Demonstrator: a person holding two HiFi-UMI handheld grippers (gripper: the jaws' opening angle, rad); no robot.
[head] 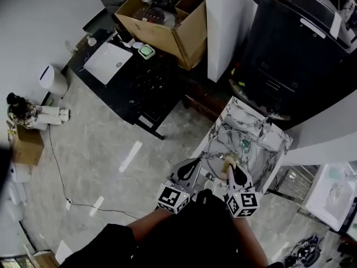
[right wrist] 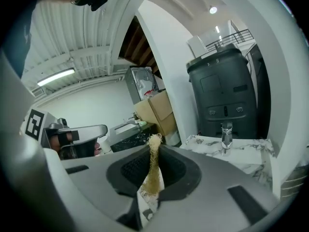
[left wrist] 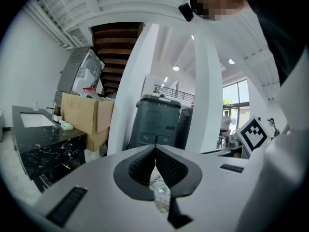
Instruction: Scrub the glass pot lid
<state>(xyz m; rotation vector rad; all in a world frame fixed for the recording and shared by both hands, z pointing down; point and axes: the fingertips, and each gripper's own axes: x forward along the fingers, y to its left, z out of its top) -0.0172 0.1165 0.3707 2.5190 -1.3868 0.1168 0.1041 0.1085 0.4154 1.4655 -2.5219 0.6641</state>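
My left gripper is shut on the near rim of the glass pot lid, and its ribbed black pads meet at the tips. Only a sliver of clear, glinting material shows in the slit below them. From the head view the lid reads as a transparent disc with a thin bright rim, and the grey-veined stone shows straight through it. It sits over the white marble sink, held at its left edge. I cannot tell whether it is tilted or lying flat (the glass is nearly invisible apart from that rim).

My right gripper is clamped on a tan fibrous scrub pad. The pad stands edge-on between the jaws, with its frayed top poking out past them. In the head view the pad touches the lid's near part, just beside the left gripper's tip. A chrome tap rises at the back of the sink, with a tall dark bin behind it.
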